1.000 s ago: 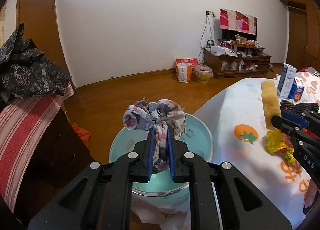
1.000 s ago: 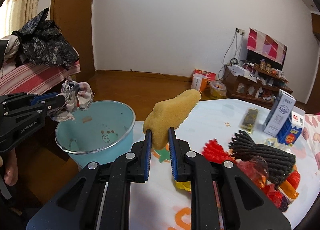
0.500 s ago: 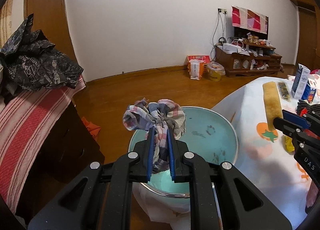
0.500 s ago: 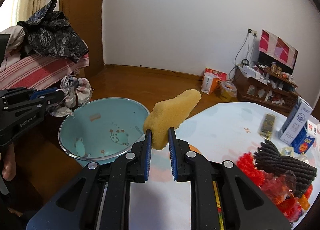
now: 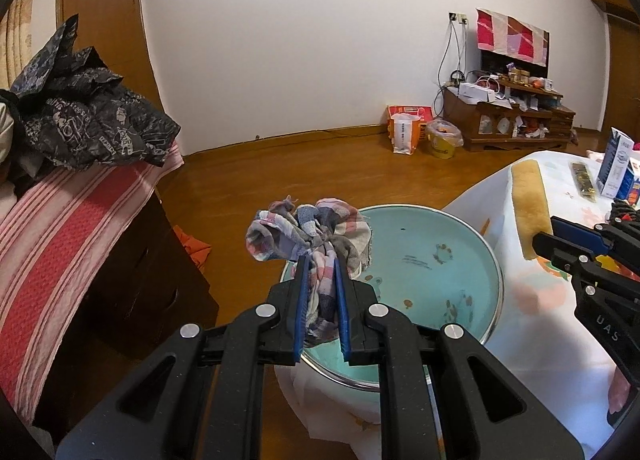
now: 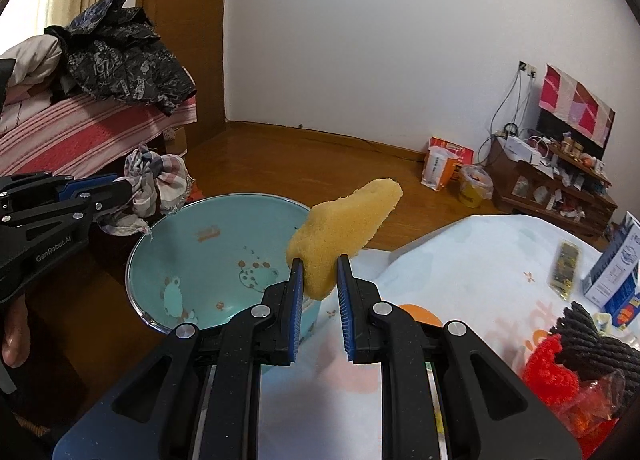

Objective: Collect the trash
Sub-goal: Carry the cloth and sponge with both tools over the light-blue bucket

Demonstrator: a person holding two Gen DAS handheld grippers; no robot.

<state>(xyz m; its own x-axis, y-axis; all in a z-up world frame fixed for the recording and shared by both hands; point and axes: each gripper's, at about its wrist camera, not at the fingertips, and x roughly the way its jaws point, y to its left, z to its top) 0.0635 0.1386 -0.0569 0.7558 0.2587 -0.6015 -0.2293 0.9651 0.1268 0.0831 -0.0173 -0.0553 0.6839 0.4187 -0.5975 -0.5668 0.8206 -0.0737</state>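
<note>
My left gripper (image 5: pixel 319 260) is shut on a crumpled plaid cloth (image 5: pixel 310 230) and holds it over the left rim of a light blue basin (image 5: pixel 436 272). My right gripper (image 6: pixel 319 266) is shut on a yellow sponge (image 6: pixel 344 223) and holds it over the basin's (image 6: pixel 208 256) right rim, at the table edge. The left gripper with the cloth (image 6: pixel 154 183) shows at the left of the right wrist view. The sponge (image 5: pixel 528 211) shows at the right of the left wrist view.
A table with a white printed cloth (image 6: pixel 472 260) carries red and black net wrappers (image 6: pixel 576 344), a blue-white carton (image 6: pixel 616 272) and a small packet (image 6: pixel 564 268). A striped bed with black clothing (image 5: pixel 80 119) stands left. A wooden floor and a TV cabinet (image 5: pixel 508 119) lie beyond.
Both grippers moved left with their loads, from the table toward the basin. The basin now lies nearer and more central under both of them. Both jaws stayed shut.
</note>
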